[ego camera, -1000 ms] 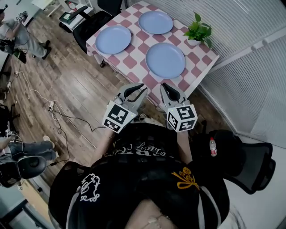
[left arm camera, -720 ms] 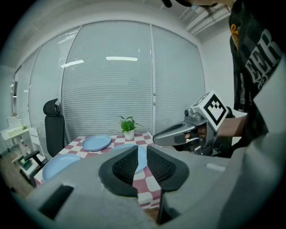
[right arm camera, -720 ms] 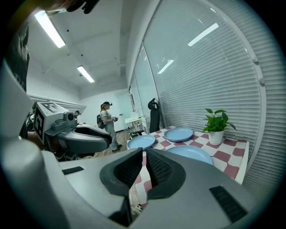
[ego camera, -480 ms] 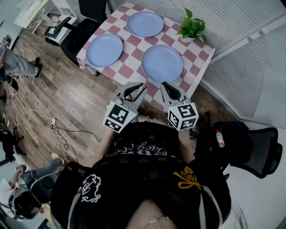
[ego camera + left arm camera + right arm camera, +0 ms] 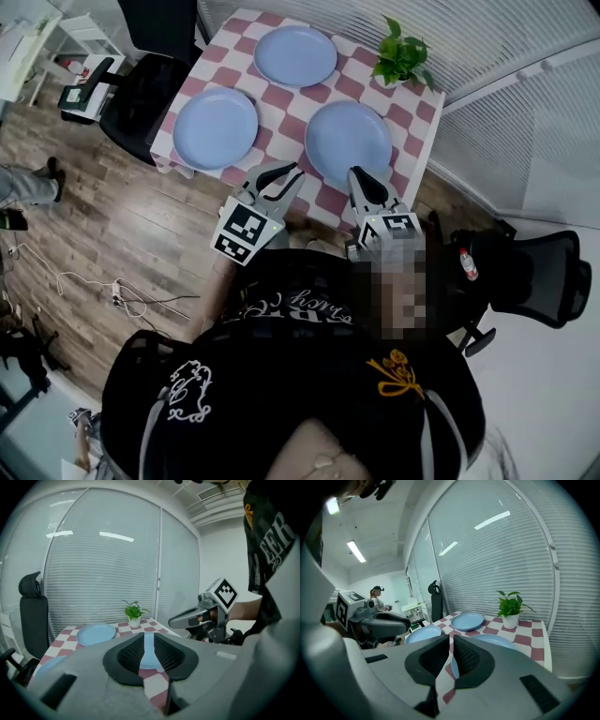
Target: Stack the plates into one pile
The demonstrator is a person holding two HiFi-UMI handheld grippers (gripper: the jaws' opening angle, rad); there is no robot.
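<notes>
Plates – three of them, pale blue and round – lie flat and well apart on the checked surface (image 5: 281, 95), none yet on another. The potted plant (image 5: 401, 58) at the surface's far right corner serves as the marker. The near plate (image 5: 348, 139) lies just on the person's side of the plant. The far plate (image 5: 295, 55) lies level with the plant along the back edge, to its left. The left plate (image 5: 215, 128) is the one farthest from the plant, towards the opposite side.

Both tools are held off the surface's front edge, on the side away from the plant, tips pointing in over it. The right tool (image 5: 361, 175) has its jaws closed together with nothing between them. Its own view looks along them at the near plate's front rim, with the plant beyond. The left tool (image 5: 283, 172) is likewise closed and empty, and it sits farther from the plant than its partner does.

The coming move seems to turn on this: the near plate lies straight ahead of the right tool and closest to it, its front rim facing the tips. The left plate lies off to the left tool's far-from-plant side. Being round, the plates offer no long axis – only a rim to approach. Either tool would need its jaws parted first.
</notes>
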